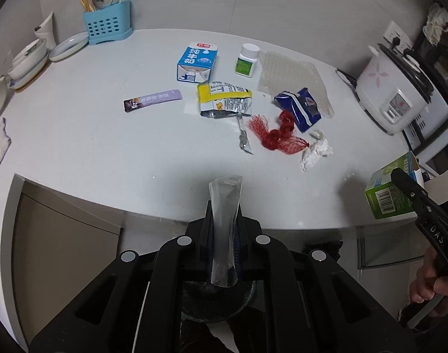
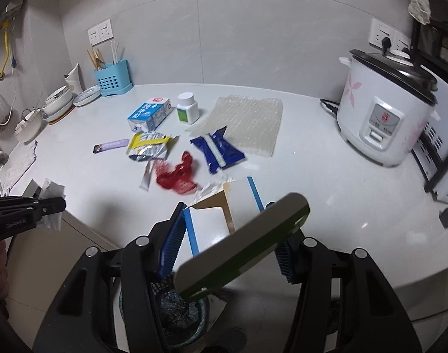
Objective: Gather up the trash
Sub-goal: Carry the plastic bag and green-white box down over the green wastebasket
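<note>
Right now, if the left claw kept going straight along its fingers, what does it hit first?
Likely bare countertop just past the clear wrapper that the left claw holds; the foil strip lies further along. Depth is uncertain.

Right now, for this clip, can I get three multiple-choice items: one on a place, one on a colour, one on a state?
1. Where is the net?
A. in the bin
B. on the counter
C. on the rice cooker

2. What colour is the utensil holder?
A. light blue
B. red
C. yellow

3. What is the left claw doing?
A. standing open, empty
B. shut on a clear wrapper
C. shut on the bottle

Answers:
1 B, it lies on the counter beside the tissue.
2 A, light blue.
3 B, the wrapper is pinched between its fingers.
</note>
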Tool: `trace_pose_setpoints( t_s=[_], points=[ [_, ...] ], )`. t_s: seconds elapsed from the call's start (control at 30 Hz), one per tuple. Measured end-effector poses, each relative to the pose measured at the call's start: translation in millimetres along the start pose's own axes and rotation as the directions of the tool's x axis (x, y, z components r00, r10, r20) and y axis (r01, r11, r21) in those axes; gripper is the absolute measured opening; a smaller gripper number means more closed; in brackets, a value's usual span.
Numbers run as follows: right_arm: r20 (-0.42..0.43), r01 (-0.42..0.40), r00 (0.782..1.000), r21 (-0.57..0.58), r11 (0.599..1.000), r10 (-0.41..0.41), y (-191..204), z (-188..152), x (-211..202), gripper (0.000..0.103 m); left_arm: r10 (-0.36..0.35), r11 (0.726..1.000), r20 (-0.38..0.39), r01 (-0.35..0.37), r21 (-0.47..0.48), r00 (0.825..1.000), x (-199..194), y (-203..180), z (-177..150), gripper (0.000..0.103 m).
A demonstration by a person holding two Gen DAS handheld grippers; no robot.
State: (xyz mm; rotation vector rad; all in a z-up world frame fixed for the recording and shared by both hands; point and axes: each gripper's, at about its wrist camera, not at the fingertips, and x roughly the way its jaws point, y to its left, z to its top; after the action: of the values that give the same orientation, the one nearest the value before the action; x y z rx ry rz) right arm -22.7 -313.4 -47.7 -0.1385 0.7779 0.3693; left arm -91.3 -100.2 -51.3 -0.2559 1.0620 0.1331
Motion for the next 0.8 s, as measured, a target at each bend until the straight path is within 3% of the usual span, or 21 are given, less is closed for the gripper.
trace_pose_setpoints(
  t_s=[0.1,0.27,0.47,0.8],
  points=[
    [-0.017,-0.027,0.999,0.031,0.999,0.027,18,-22,-9,0.052,-0.028,0.999,-0.003,0.028,0.033,1.000,-1,4,-17,0.010],
    [-0.054,-0.006,0.999,0.023,1.000,0.008,48,-55,-11,0.052,-0.063,0.995,-0.042,0.066,0.072,0.997,10,12,-49,0.010],
    [-0.123,-0.005,0.992,0.022,1.000,0.008,78,-97,5,0.052,-0.100,0.990,-0.101,0.109,0.091,0.990,38,24,-85,0.010],
    [-0.273,0.022,0.962,-0.011,1.000,-0.024,108,-155,45,0.052,-0.104,0.990,-0.234,0.124,0.072,0.967,99,46,-138,0.009]
  ],
)
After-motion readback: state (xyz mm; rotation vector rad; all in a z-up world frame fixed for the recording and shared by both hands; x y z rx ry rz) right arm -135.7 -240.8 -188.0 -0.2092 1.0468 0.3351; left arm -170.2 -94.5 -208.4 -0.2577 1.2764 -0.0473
